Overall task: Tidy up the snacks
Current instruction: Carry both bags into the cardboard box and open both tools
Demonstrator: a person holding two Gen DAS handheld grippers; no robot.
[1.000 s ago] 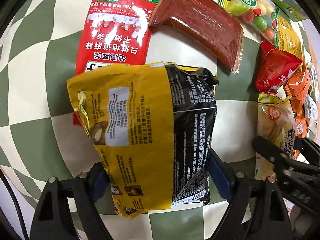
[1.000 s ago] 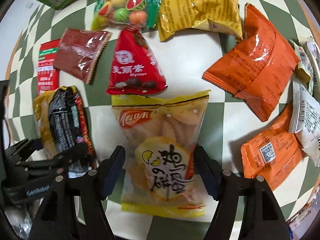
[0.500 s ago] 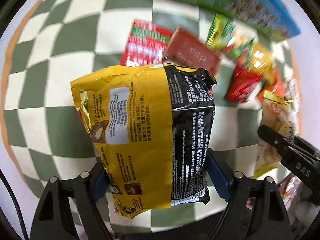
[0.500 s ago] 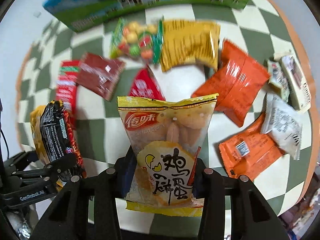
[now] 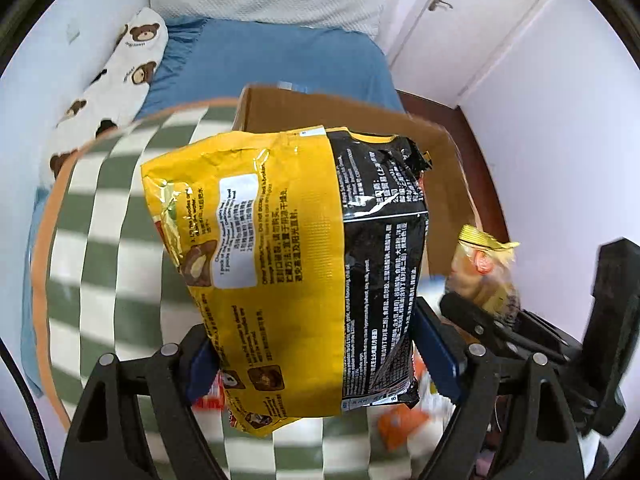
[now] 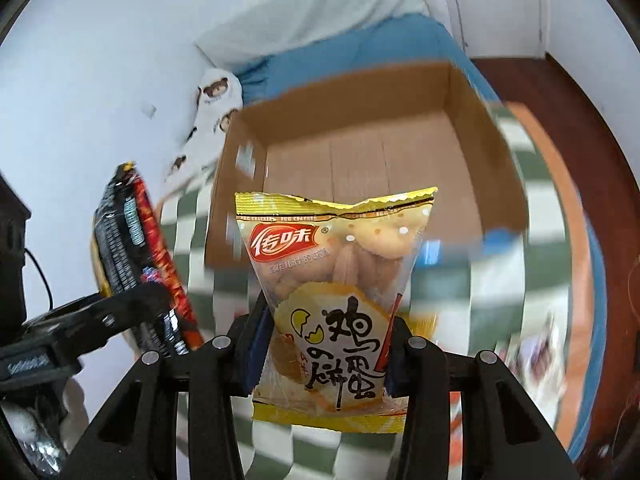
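My left gripper [image 5: 316, 356] is shut on a large yellow and black snack bag [image 5: 288, 264] and holds it up in the air. My right gripper [image 6: 324, 348] is shut on a clear yellow egg-cracker bag [image 6: 336, 300], also lifted. An open brown cardboard box [image 6: 472, 148] stands beyond both bags on the green and white checked table [image 5: 104, 248]; its floor looks bare. The right gripper and its cracker bag [image 5: 484, 276] show at the right of the left wrist view. The left gripper's bag [image 6: 136, 256] shows at the left of the right wrist view.
A bed with a blue sheet [image 5: 280, 60] and a bear-print pillow [image 5: 116, 76] lies behind the table. White walls and a cupboard door [image 5: 480, 20] stand to the right. Orange snack packs [image 5: 396, 424] lie blurred on the table below the grippers.
Both grippers have lifted their bags off the table and tilted up toward the cardboard box. The right gripper closed on the cracker bag about one second ago.
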